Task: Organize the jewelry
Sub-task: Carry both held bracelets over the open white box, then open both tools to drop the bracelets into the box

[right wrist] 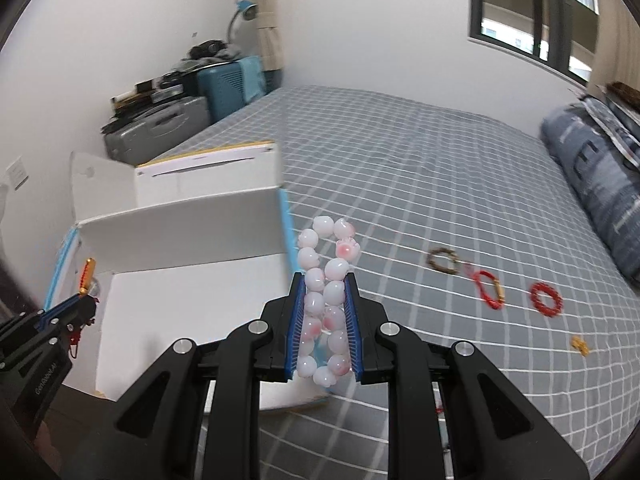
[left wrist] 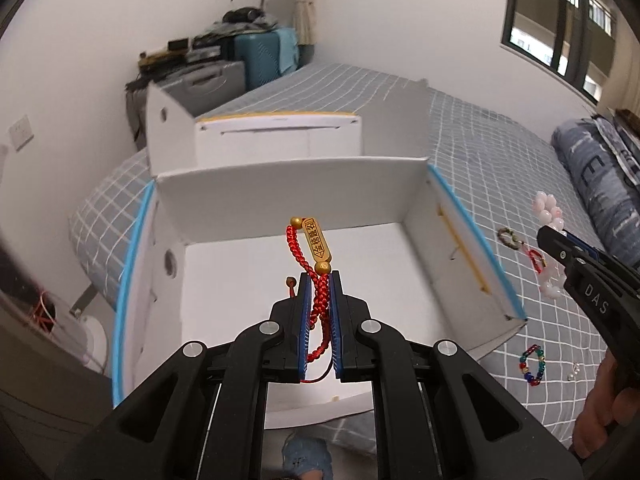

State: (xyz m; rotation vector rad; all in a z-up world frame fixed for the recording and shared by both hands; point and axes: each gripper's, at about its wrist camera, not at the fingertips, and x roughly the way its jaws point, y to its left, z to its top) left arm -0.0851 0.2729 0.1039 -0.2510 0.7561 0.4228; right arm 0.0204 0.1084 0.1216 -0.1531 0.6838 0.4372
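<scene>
My left gripper is shut on a red braided bracelet with a gold tag, held above the open white box. It also shows in the right wrist view, over the box's left side. My right gripper is shut on a pink and white bead bracelet, held just right of the box over the bed. In the left wrist view the right gripper is at the right with the pink beads.
The box sits on a grey checked bed. Loose jewelry lies on it: a brown bracelet, a red cord bracelet, a red bead ring, a small gold piece, a multicolour bead bracelet. A pillow lies at right.
</scene>
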